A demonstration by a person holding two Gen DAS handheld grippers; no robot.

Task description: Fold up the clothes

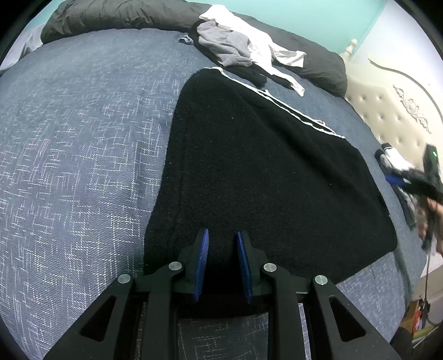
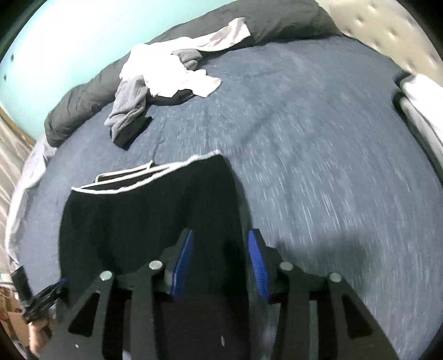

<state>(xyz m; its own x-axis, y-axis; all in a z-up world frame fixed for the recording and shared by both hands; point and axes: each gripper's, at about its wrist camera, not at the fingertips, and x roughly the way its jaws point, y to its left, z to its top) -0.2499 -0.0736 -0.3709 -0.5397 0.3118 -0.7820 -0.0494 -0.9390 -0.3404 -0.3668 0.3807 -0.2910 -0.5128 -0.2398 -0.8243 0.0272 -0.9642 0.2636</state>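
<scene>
your left wrist view looks down close over the black garment point(image 1: 263, 171) from its near edge, facing the clothes pile point(image 1: 243, 52). your right wrist view, blurred, looks along the same garment point(image 2: 149, 216) toward that pile point(image 2: 166, 74).

A black garment point(image 1: 265, 177) with thin white trim along one edge lies spread flat on the blue woven bedspread point(image 1: 83, 166), folded into a broad panel with straight sides. Farther back on the bed, near the dark duvet point(image 1: 124, 16), a loose pile of unfolded clothes point(image 1: 238, 47) sits crumpled: grey, white and black pieces overlapping.
</scene>
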